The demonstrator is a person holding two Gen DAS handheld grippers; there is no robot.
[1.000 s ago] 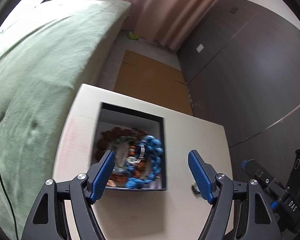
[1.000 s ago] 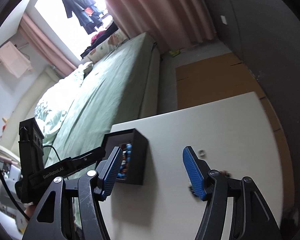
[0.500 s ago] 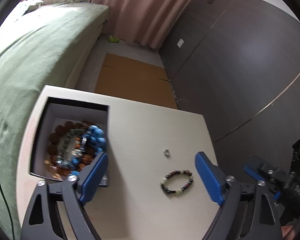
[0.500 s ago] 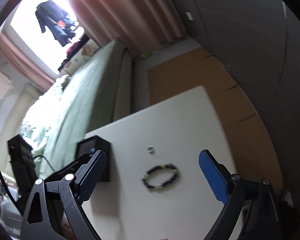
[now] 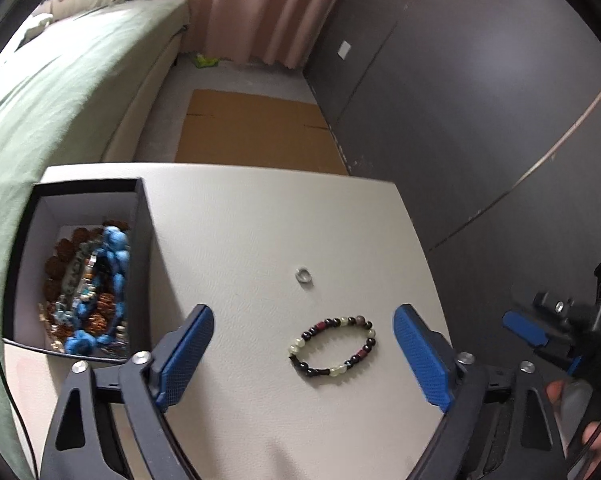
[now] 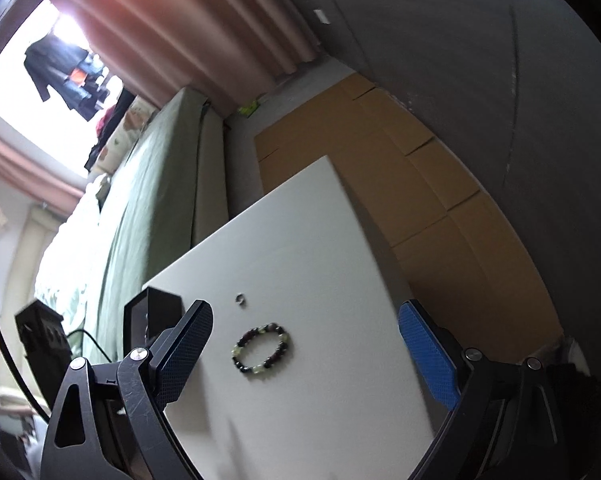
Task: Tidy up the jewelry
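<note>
A beaded bracelet (image 5: 334, 347) of dark, maroon and pale green beads lies flat on the white table (image 5: 260, 240). A small silver ring (image 5: 303, 275) lies just beyond it. A black box (image 5: 140, 216) with a white lining stands at the table's left and holds several bracelets, among them a chunky blue one (image 5: 114, 256). My left gripper (image 5: 305, 356) is open above the table with the bracelet between its fingers. My right gripper (image 6: 305, 354) is open too; the bracelet (image 6: 262, 349) and ring (image 6: 241, 299) show left of its middle, the box (image 6: 156, 312) further left.
A green bed (image 5: 52, 92) runs along the left of the table. Flattened cardboard (image 5: 256, 132) lies on the floor beyond the far edge. A dark wardrobe wall (image 5: 460, 100) stands on the right. The right gripper's blue pad (image 5: 526, 330) shows at the left view's right edge.
Both grippers have swung right, away from the box, and moved in toward the bracelet and ring, which now sit larger between the fingers. Both stay open.
</note>
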